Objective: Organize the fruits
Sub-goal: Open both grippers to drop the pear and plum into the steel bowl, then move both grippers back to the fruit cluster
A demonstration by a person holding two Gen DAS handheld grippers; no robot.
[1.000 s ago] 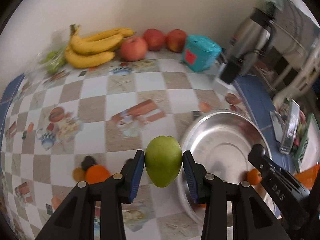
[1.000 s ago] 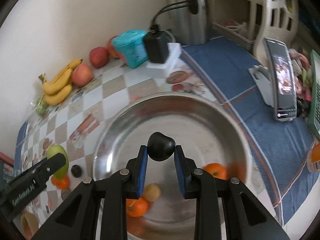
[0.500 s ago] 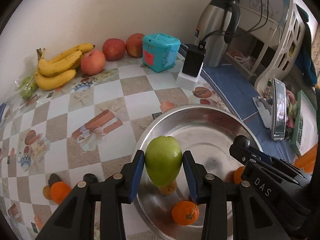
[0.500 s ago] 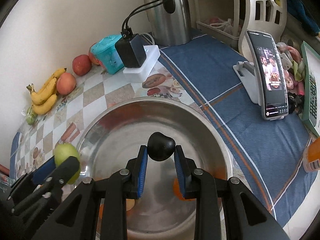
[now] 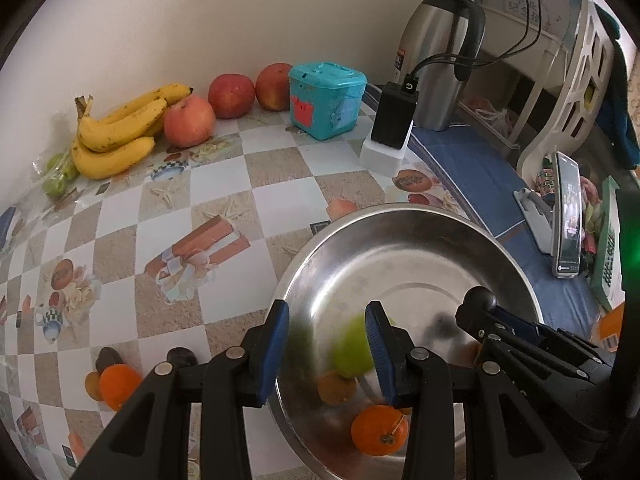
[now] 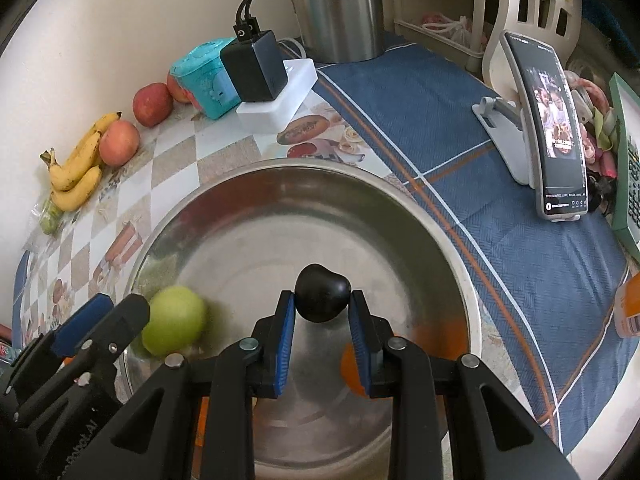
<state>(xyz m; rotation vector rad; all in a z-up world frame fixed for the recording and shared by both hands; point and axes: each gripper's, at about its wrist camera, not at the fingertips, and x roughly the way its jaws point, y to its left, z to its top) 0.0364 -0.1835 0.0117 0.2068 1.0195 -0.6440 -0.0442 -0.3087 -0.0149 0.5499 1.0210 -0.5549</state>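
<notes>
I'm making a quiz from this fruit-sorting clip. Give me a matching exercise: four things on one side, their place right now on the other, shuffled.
Things:
1. green fruit
2. dark fruit
3. bananas
4. black charger

Places:
A. by the wall, beside a red apple
B. loose inside the metal bowl
C. on a white block
D. between the right gripper fingers

Pairs: 1-B, 2-D, 3-A, 4-C
</notes>
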